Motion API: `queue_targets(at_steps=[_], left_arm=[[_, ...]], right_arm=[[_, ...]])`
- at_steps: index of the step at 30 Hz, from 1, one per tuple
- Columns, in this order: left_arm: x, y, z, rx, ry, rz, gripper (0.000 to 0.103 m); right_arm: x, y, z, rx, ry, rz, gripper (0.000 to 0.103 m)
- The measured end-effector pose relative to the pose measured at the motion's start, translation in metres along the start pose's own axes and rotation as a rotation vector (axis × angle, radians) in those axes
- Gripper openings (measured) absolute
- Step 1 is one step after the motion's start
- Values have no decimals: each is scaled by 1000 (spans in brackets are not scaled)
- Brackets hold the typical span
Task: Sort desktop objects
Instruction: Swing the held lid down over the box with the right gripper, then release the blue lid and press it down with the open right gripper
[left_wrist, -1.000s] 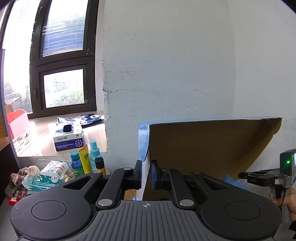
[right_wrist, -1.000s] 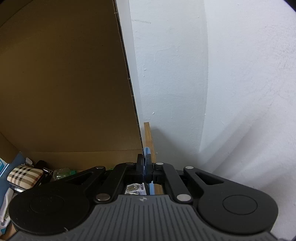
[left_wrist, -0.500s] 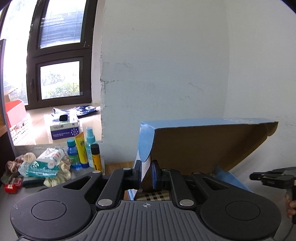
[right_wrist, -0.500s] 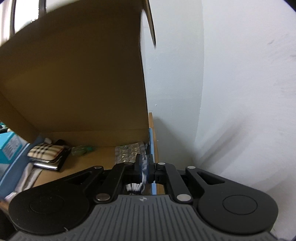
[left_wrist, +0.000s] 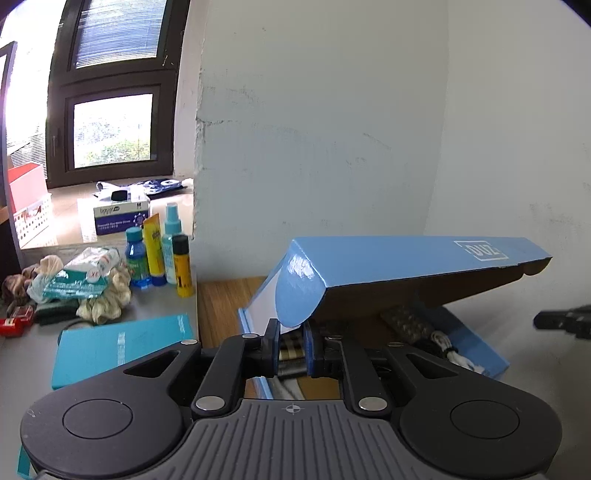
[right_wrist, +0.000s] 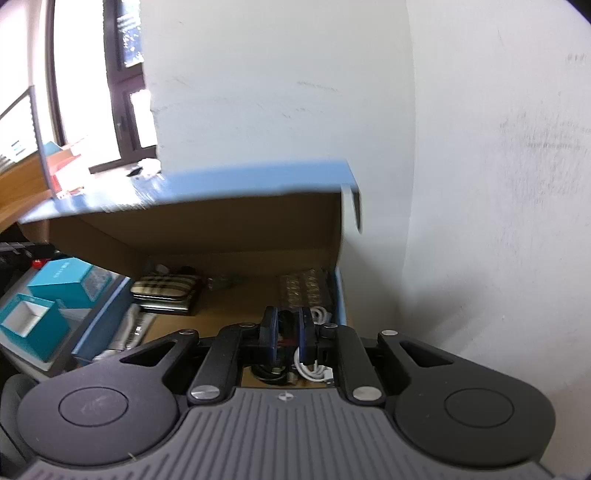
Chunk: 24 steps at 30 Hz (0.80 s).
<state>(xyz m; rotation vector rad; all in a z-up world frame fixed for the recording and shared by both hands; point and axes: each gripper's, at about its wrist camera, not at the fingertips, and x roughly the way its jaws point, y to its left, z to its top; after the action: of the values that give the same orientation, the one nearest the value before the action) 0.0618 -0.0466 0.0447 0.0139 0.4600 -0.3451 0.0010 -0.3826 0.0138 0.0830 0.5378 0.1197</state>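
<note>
"DUZ" stands on the blue box lid; "M" on the glove box.

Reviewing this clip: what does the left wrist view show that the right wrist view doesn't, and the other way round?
Only the left wrist view shows the row of bottles on the grey desk, the crumpled packets beside them, the flat teal booklet and the logo on the lid.

Only the right wrist view shows the blister packs and white cable inside the box, and the teal cartons outside it.

Both show the blue box lid half lowered, the plaid wallet inside, the window and white wall.
</note>
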Motion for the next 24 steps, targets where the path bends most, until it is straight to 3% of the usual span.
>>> queue_targets(at_steps=[5,9,12,19,24], left_arm=[[-5,-1,-9,11,-3,22,19],[-10,-1,-15,10,-9,30,24],[-13,-1,-20,5,-6,34,28],[-18,-1,-39,2,12,15,29],[-22,-9,-54,35,19,2,30]], right_arm=[[-27,19,17,-46,-57,44,33],[-38,30,35,-88,-81,74,35],[-35,37,44,-112,-85,90,43],[-29,53,65,-168,-94,125,44],[4,54,57,-163,-27,128,44]])
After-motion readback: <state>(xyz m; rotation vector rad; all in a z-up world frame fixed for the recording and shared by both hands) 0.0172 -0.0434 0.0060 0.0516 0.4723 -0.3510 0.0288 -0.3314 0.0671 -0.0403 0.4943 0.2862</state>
